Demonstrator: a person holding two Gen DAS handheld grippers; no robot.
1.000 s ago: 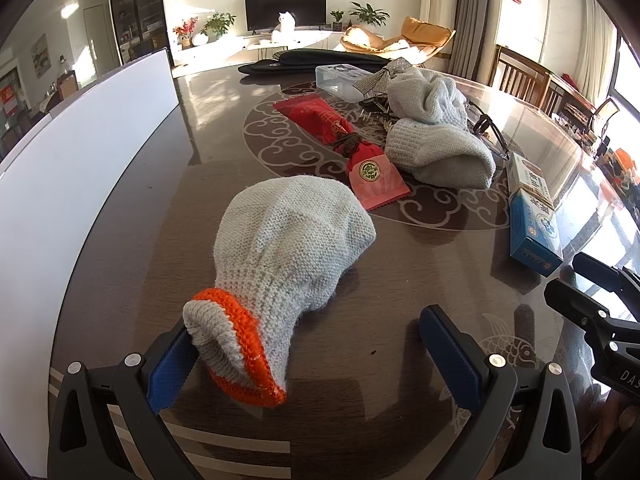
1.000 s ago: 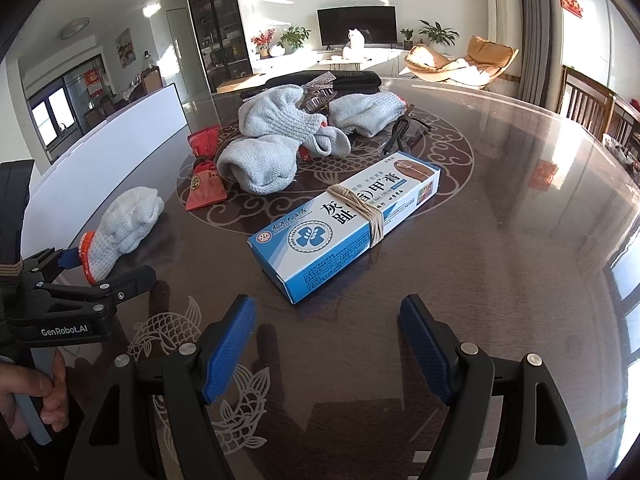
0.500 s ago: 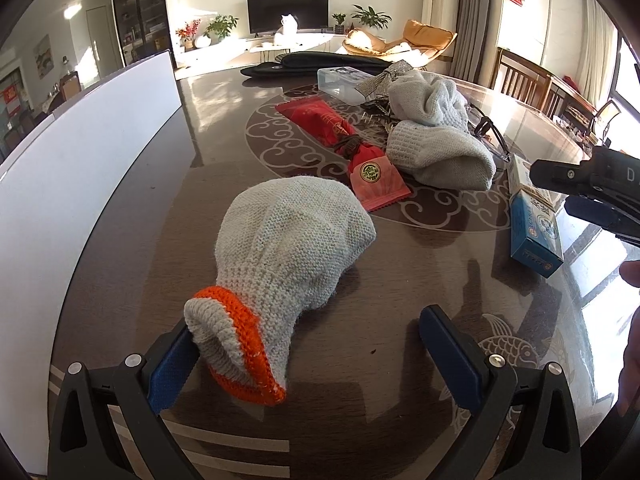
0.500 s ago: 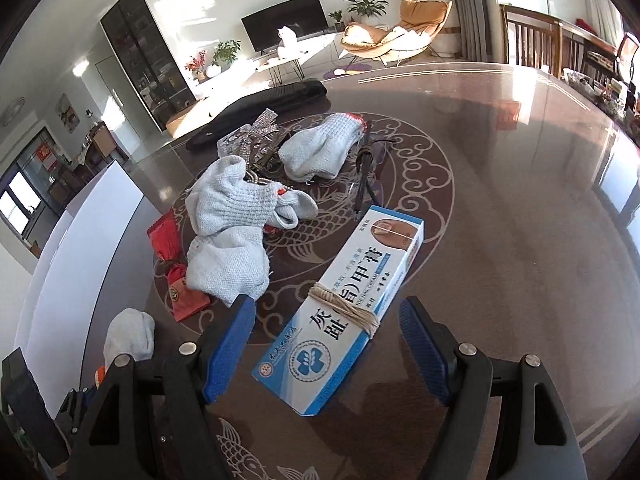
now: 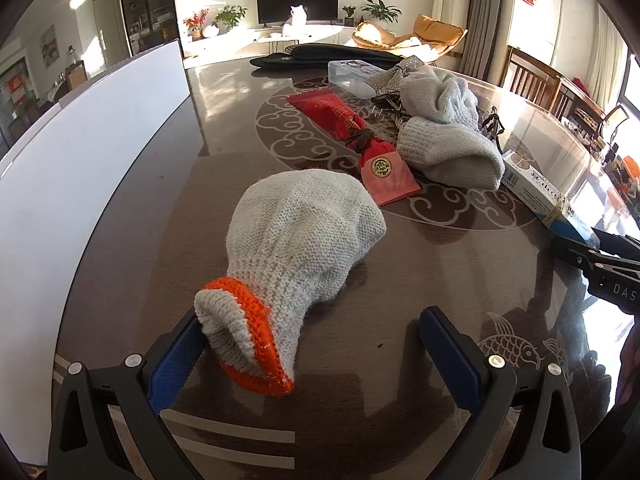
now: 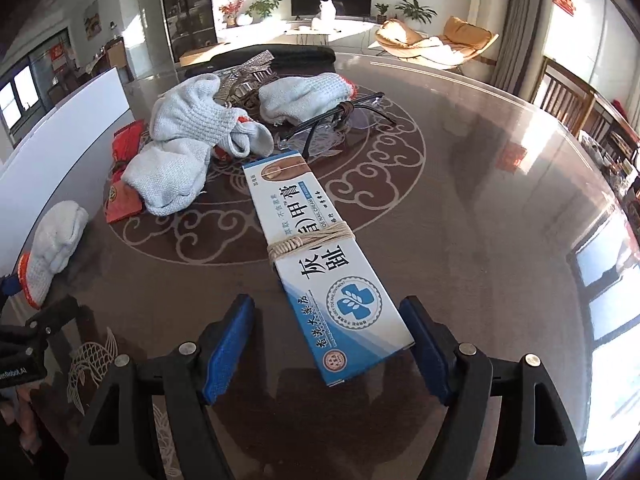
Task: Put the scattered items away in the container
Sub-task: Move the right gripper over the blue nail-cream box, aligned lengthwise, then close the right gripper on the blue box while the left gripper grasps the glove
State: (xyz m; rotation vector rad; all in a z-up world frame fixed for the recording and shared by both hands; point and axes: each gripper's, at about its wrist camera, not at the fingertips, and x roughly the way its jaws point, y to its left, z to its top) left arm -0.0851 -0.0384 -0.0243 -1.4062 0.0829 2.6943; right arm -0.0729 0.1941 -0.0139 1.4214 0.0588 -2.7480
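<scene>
Swinging back down, your right gripper [image 6: 326, 350] now straddles the near end of the ointment box [image 6: 320, 256], fingers spread wide, the right pad beside the box's corner; half a second ago it looked down from higher up. That lines up a grasp. Your left gripper [image 5: 308, 358] has not moved: fingers open, none gripping, the glove [image 5: 296, 240] with its orange cuff against the left pad. Table [image 6: 500, 200] lies bare right of the right fingers; the sock pile [image 6: 188, 148] crowds ahead-left. White board [image 5: 80, 160] hems the left. Clear container [image 5: 352, 74] sits far ahead.
</scene>
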